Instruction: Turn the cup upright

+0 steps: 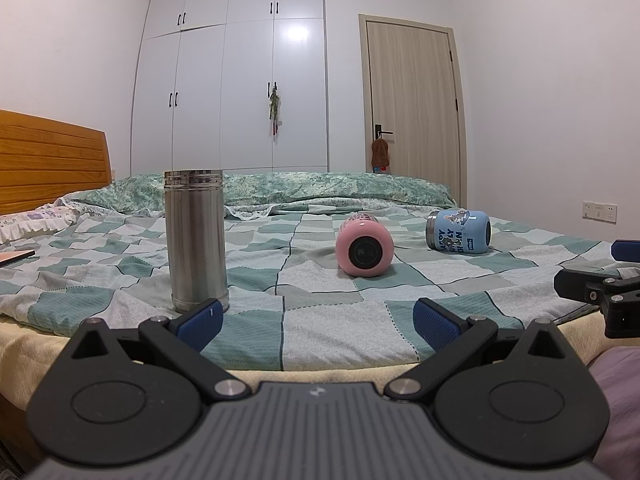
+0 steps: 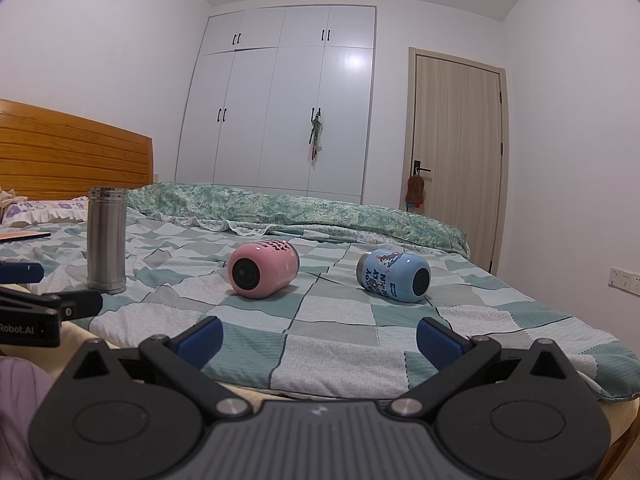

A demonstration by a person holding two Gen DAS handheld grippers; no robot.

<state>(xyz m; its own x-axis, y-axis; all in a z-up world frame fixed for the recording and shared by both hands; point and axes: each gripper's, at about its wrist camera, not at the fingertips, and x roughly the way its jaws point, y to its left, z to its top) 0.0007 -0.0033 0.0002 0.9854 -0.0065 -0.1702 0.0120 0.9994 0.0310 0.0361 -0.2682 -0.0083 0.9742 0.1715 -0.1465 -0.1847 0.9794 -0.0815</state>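
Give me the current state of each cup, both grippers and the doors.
steel cup: upright on the bed
pink cup: on its side
blue cup: on its side
left gripper: open, empty
right gripper: open, empty
room door: closed
wardrobe: doors closed

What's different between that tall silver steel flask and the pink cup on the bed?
The tall silver steel flask stands upright on the checked bedspread; the short pink cup lies on its side. The flask is bare brushed metal and slender, while the pink cup is squat, glossy and printed with dark lettering. The cup shows a round dark disc on its end; the flask shows a threaded top. Both are cylinders resting untouched on the bedspread.
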